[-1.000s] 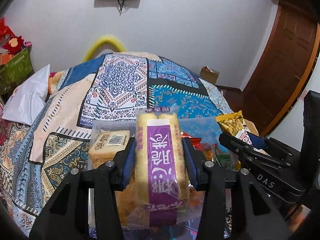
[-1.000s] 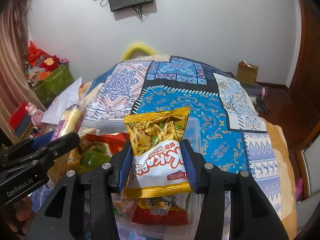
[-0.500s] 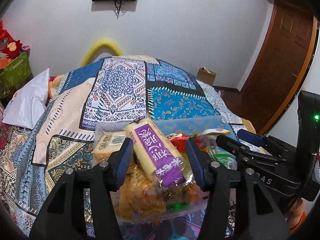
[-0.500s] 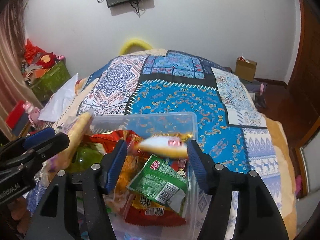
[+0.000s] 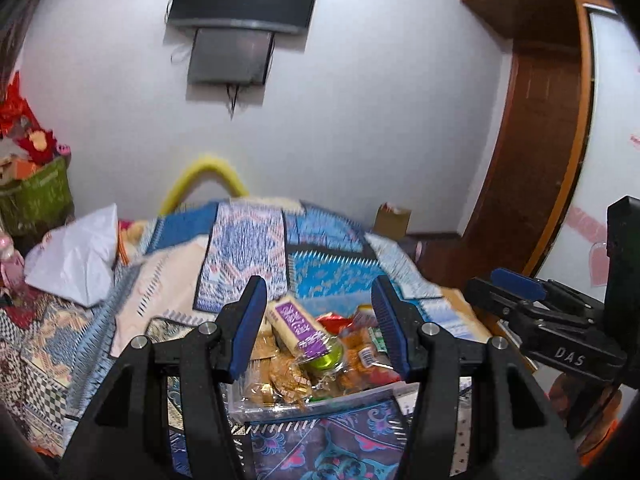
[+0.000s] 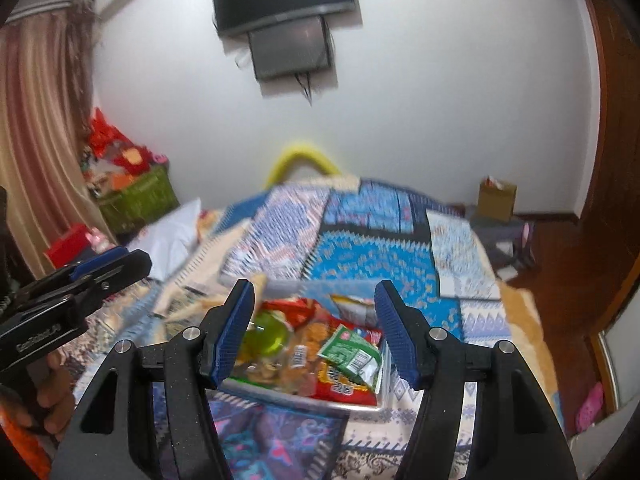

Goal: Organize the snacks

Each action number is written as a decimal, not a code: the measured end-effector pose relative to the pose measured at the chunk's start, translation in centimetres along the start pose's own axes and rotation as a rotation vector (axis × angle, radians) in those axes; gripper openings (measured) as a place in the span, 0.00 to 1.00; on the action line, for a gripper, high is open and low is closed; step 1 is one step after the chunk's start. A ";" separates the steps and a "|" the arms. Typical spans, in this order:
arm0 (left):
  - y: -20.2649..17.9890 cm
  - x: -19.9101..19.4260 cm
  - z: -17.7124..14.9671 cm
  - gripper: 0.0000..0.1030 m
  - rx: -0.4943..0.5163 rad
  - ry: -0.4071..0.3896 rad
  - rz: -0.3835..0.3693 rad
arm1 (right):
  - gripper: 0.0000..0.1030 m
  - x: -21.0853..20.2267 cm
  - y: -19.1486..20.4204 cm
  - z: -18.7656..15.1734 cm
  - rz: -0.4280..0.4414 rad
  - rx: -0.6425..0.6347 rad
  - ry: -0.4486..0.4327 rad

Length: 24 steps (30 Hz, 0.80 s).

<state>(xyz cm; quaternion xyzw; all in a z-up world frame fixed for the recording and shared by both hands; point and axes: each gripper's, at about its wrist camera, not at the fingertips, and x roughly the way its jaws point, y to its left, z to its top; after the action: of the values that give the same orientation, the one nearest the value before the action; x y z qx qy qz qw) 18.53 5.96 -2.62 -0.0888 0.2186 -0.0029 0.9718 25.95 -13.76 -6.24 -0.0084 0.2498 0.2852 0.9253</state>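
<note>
Blue-padded left claw (image 5: 318, 322) sits low-center in the left wrist view, spread wide with nothing in it. Between its fingers you see the clear bin (image 5: 280, 402) of snacks on the bed (image 5: 248, 252), with a purple-labelled cake bar (image 5: 298, 326) lying on top.

Right wrist view: right claw (image 6: 316, 330) is just as wide apart and empty, hanging over the same bin (image 6: 304, 398). A green packet (image 6: 350, 354) rests on a red bag (image 6: 340, 386), lower center-right.

The patterned bedspread (image 6: 360, 240) is motion-blurred mid-frame; the clear bin (image 5: 256, 404) hides partly behind gripper fingers at lower centre.
</note>
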 end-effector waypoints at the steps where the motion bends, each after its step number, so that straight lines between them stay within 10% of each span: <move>1: -0.2 -1.1 0.2 0.53 0.005 -0.018 -0.004 | 0.57 -1.3 0.4 0.2 0.004 -0.008 -0.026; 16: -1.7 -10.2 -0.1 0.94 0.064 -0.153 0.019 | 0.88 -8.2 3.6 -0.7 0.019 -0.048 -0.169; 24: -2.2 -11.2 -0.9 0.97 0.081 -0.159 0.026 | 1.00 -9.2 3.9 -1.2 0.004 -0.049 -0.186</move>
<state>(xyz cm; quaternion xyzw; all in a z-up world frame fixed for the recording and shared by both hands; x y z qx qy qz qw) 8.10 4.10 1.70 -0.0467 0.1417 0.0078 0.9888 16.73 -15.49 -2.48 -0.0042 0.1556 0.2926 0.9435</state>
